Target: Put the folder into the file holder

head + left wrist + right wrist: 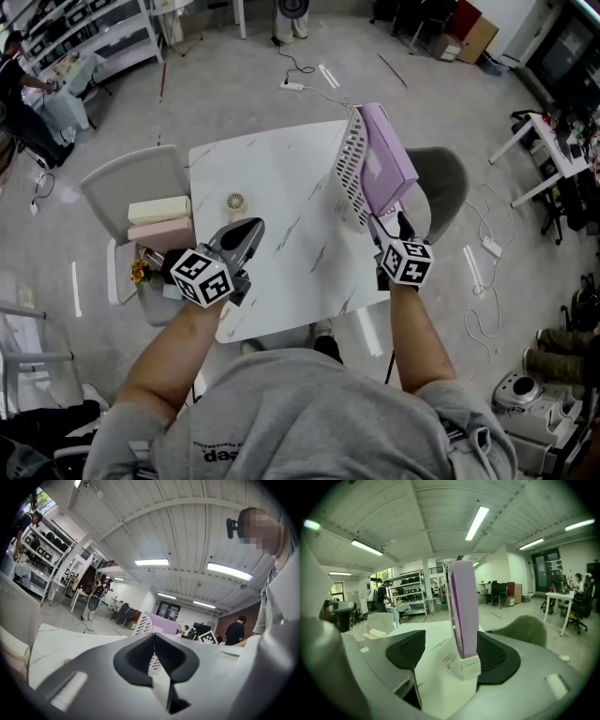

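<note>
The purple folder [386,157] stands upright inside the white slotted file holder [349,165] on the far right part of the white marble table [281,187]. My right gripper [390,228] sits just at the holder's near end with its jaws spread wide and nothing pressed between the pads. In the right gripper view, the folder [465,606] and the file holder [469,666] rise just beyond the open right gripper [450,651]. My left gripper [247,231] hovers over the table's left front, shut and empty. In the left gripper view, the left gripper [153,637] points toward the distant folder [162,623].
A small round object [235,202] lies on the table near the left gripper. A white chair [122,183] at the left carries stacked boxes [159,220]. A grey chair [448,183] stands behind the holder. Cables run over the floor at the right.
</note>
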